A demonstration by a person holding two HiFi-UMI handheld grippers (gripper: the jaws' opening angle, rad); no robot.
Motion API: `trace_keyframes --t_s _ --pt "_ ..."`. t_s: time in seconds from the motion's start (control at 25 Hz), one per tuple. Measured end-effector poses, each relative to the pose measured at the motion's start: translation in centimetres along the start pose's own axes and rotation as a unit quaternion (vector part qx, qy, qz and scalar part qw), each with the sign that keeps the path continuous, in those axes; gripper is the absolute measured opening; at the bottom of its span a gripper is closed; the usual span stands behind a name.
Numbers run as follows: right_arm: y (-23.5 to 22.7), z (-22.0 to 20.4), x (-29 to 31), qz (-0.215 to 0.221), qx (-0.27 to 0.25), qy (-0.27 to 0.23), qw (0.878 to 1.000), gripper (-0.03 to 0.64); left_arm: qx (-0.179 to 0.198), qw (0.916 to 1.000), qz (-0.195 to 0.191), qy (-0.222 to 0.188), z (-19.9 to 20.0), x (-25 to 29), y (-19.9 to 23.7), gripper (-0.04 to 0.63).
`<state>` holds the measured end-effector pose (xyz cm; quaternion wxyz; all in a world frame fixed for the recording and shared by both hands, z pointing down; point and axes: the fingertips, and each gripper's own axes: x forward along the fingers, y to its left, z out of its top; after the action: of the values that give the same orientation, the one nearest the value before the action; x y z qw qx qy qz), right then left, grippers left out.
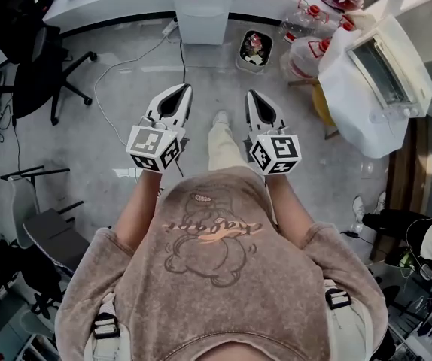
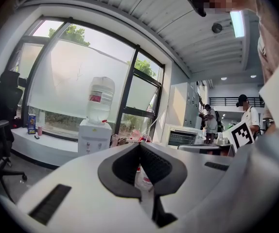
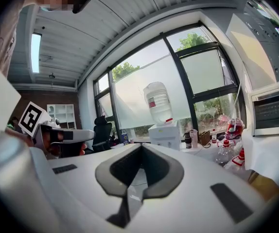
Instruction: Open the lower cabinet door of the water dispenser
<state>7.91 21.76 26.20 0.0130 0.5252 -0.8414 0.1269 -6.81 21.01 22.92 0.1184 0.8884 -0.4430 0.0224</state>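
Observation:
The white water dispenser (image 1: pixel 201 10) stands on the floor against the far counter, straight ahead of me, and its lower front (image 1: pixel 203 27) looks closed. Both grippers are held out side by side over the floor, well short of it. My left gripper (image 1: pixel 177 96) and right gripper (image 1: pixel 252 100) each have their jaw tips together with nothing between them. In the left gripper view the dispenser (image 2: pixel 95 136) with its bottle (image 2: pixel 100 100) lies left of the shut jaws (image 2: pixel 139 145). In the right gripper view the dispenser (image 3: pixel 165 135) stands just right of the jaws (image 3: pixel 141 147).
A black office chair (image 1: pixel 43 66) stands at the left and a cable (image 1: pixel 126 62) trails across the floor. Right of the dispenser are a small waste bin (image 1: pixel 255 49), several large water bottles (image 1: pixel 306 47) and a white-draped table with an oven (image 1: pixel 381 74). People (image 2: pixel 210 123) stand far off.

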Motion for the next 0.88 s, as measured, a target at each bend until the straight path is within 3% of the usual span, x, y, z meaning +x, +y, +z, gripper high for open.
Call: trace_keyframes --t_s 0.52,0.88 --pt "-10.5 6.4 14.3 0.028 -0.011 0.000 1.000 0.008 0.010 0.9997 0.018 -0.013 6.4 16.2 7.2 0.017" --pt "-14.4 8.9 19.1 0.035 -0.017 -0.010 0.999 0.008 0.014 0.9993 0.030 -0.017 8.3 21.7 9.4 0.017"
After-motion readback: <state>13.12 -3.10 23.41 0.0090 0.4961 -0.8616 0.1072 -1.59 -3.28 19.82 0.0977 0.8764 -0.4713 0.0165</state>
